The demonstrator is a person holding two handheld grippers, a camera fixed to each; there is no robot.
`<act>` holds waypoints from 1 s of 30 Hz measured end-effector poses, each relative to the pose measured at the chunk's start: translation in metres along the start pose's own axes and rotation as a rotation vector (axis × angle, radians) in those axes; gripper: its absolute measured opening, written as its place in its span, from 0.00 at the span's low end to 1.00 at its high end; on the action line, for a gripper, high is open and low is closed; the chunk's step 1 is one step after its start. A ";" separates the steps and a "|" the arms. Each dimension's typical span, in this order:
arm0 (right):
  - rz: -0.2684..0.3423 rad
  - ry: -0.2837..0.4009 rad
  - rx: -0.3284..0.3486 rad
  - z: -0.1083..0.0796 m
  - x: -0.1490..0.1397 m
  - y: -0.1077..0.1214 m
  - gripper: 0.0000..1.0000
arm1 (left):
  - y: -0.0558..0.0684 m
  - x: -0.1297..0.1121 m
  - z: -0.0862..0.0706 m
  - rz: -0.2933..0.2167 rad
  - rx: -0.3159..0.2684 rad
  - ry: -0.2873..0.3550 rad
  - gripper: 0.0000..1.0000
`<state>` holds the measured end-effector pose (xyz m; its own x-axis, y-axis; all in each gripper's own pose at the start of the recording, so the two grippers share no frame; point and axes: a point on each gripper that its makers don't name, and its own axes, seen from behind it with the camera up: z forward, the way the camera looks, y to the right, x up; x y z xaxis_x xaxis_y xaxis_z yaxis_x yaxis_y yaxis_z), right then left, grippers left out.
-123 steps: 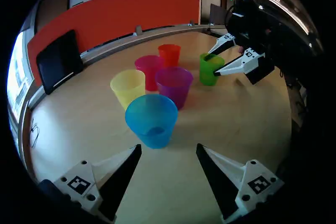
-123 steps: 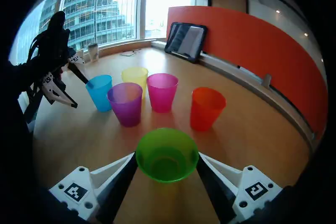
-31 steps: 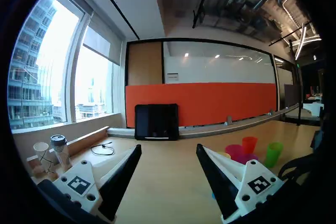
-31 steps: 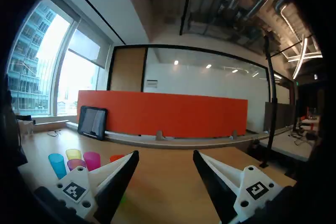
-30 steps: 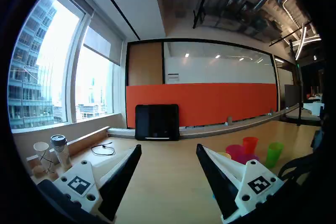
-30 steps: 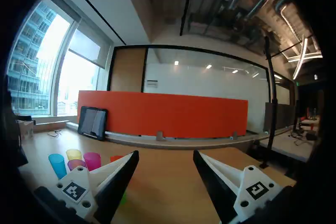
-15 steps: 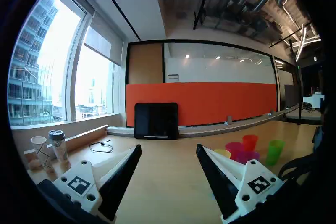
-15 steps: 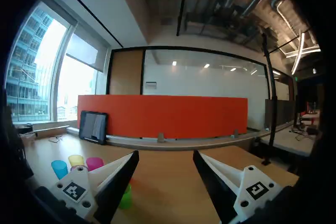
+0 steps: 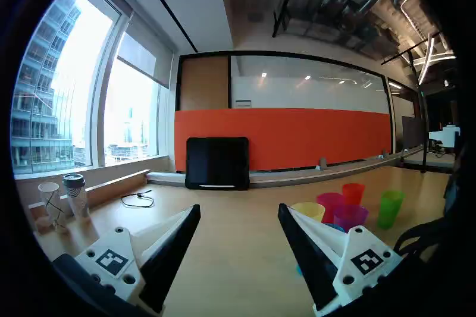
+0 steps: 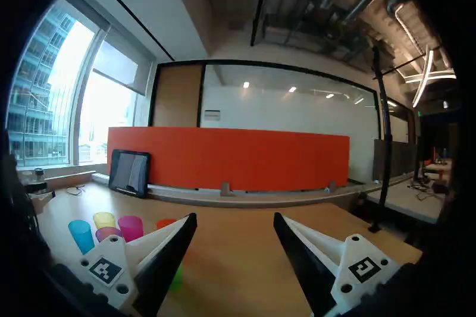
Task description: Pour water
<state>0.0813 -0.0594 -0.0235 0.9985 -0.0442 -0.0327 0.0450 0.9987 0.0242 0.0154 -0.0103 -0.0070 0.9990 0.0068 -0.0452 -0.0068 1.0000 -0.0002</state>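
Note:
My left gripper [image 9: 238,210] is open with nothing between its fingers, held level above the wooden table [image 9: 238,269]. Past its right finger stand a yellow cup [image 9: 307,210], a pink cup [image 9: 329,204], an orange cup [image 9: 353,192], a purple cup [image 9: 349,217] and a green cup [image 9: 390,207]. My right gripper [image 10: 234,217] is also open and holds nothing. To its left stand a blue cup [image 10: 80,235], the yellow cup [image 10: 104,219], the purple cup [image 10: 107,232] and the pink cup [image 10: 131,226]. The green cup [image 10: 177,278] peeks from behind its left finger.
A black tablet [image 9: 217,162] leans against the orange wall panel [image 9: 285,138] at the table's far edge. Two paper coffee cups [image 9: 74,193] stand on the window ledge, with a thin cable [image 9: 137,198] lying nearby. A black pole [image 10: 384,138] rises at the right.
About four seconds ago each gripper was low beside a cup, the right one around the green cup. Both have since drawn back and levelled out. In the last second the views shifted only slightly.

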 end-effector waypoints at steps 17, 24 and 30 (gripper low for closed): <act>-0.004 0.001 0.006 0.002 0.002 -0.006 1.00 | 0.015 -0.004 0.001 -0.012 -0.013 0.000 0.97; -0.001 0.002 0.007 0.002 0.004 -0.005 1.00 | 0.014 -0.007 0.002 -0.013 -0.014 -0.012 0.97; -0.001 0.000 0.006 0.001 0.003 -0.004 1.00 | 0.012 -0.012 0.004 -0.010 -0.009 -0.030 0.97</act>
<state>0.0841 -0.0634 -0.0225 0.9984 -0.0448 -0.0331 0.0458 0.9985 0.0300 0.0035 0.0019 -0.0028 0.9999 -0.0035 -0.0153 0.0034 0.9999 -0.0097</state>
